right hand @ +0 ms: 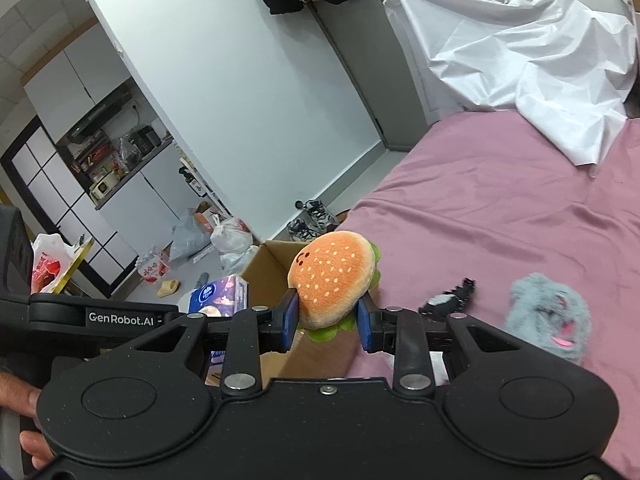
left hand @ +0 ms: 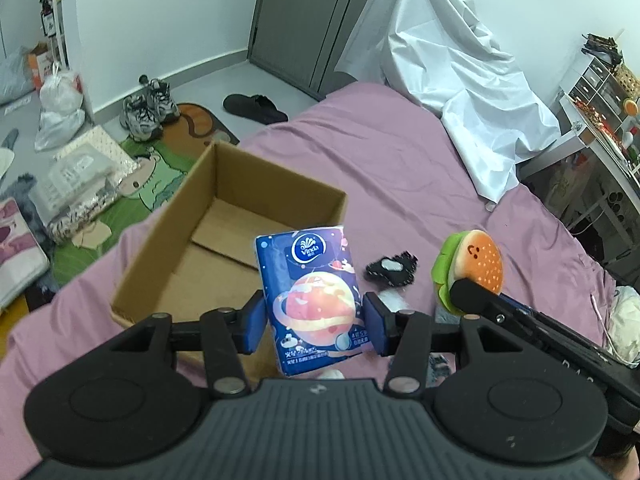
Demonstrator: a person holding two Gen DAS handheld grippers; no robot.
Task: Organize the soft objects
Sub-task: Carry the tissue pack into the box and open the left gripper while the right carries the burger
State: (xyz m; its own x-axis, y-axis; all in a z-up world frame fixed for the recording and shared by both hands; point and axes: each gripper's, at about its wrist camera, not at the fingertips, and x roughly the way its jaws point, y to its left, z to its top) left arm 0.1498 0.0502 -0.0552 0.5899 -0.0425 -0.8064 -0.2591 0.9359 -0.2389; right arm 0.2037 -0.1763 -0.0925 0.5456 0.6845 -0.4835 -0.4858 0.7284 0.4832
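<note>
The tissue pack (left hand: 316, 300) is clamped upright in the left gripper (left hand: 315, 322) and the burger toy (right hand: 332, 278) in the right gripper (right hand: 328, 322), both held above the bed (left hand: 380, 168) by the empty cardboard box (left hand: 224, 232) near the bed's edge, seemingly ready for dropping in.

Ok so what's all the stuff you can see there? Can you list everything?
tissue pack: one, blue with a planet, clamped in left gripper, over the box edge
burger plush: one, orange and green, clamped in right gripper
cardboard box: one, brown, open, on bed
bed sheet: one, pink
black patch: one, on bed
grey fluffy toy: one, on bed
white sheet: one, crumpled, far end
sneakers: a pair, grey, on floor
left gripper: black, blue pads
right gripper: same
</note>
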